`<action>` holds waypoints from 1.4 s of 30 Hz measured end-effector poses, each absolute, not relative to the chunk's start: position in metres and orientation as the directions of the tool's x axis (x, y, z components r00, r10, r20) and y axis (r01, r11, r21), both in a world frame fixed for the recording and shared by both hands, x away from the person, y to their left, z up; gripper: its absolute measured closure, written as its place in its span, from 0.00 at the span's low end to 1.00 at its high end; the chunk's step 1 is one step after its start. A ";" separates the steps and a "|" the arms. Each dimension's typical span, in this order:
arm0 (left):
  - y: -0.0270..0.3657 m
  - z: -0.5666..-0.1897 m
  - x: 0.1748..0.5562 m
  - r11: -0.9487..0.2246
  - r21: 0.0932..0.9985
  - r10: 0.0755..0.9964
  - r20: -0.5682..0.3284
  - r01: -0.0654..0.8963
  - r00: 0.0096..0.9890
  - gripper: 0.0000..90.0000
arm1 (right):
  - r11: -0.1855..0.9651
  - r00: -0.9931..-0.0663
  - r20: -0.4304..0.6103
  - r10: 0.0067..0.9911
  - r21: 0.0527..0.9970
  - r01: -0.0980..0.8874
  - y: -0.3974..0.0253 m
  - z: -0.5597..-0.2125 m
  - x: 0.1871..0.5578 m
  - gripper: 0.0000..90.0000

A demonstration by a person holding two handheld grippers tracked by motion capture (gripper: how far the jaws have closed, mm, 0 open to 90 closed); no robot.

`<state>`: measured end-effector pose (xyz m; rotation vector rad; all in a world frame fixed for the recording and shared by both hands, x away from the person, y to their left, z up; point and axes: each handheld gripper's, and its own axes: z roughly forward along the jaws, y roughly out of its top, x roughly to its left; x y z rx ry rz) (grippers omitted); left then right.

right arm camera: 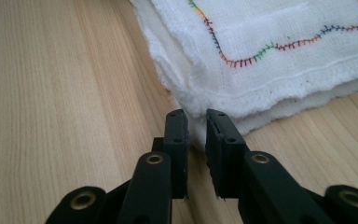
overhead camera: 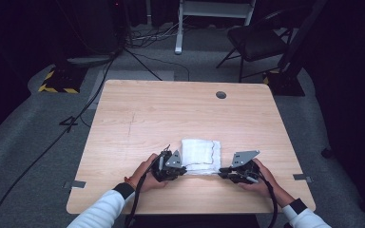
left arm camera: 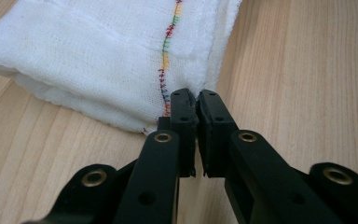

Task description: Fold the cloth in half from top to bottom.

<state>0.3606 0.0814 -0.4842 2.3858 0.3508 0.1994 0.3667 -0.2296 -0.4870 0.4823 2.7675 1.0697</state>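
— Jaws first: what's each gripper doing?
— Left gripper (left arm camera: 196, 100) is pinching the cloth's (left arm camera: 102, 56) near corner, jaws nearly closed on it. Right gripper (right arm camera: 196, 119) is nipping the other near corner through a narrow gap.
— Cloth?
— Folded, white, lying on the table (overhead camera: 171, 114), near the front edge, between both hands.
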 end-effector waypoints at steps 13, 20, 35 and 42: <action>0.098 -0.467 0.352 -0.684 0.694 0.372 0.067 0.225 0.926 0.69 | 0.621 -0.898 -0.051 0.438 0.740 0.260 -0.246 -0.467 0.368 0.65; 0.109 -0.461 0.348 -0.683 0.680 0.431 0.081 0.267 0.898 0.52 | 0.607 -0.869 -0.084 0.488 0.748 0.269 -0.252 -0.460 0.371 0.53; 0.137 -0.459 0.338 -0.660 0.660 0.525 0.064 0.358 0.849 0.31 | 0.627 -0.838 -0.139 0.528 0.730 0.273 -0.268 -0.456 0.367 0.36; 0.147 -0.461 0.332 -0.673 0.642 0.532 0.076 0.367 0.843 0.28 | 0.626 -0.811 -0.155 0.564 0.721 0.297 -0.284 -0.458 0.363 0.35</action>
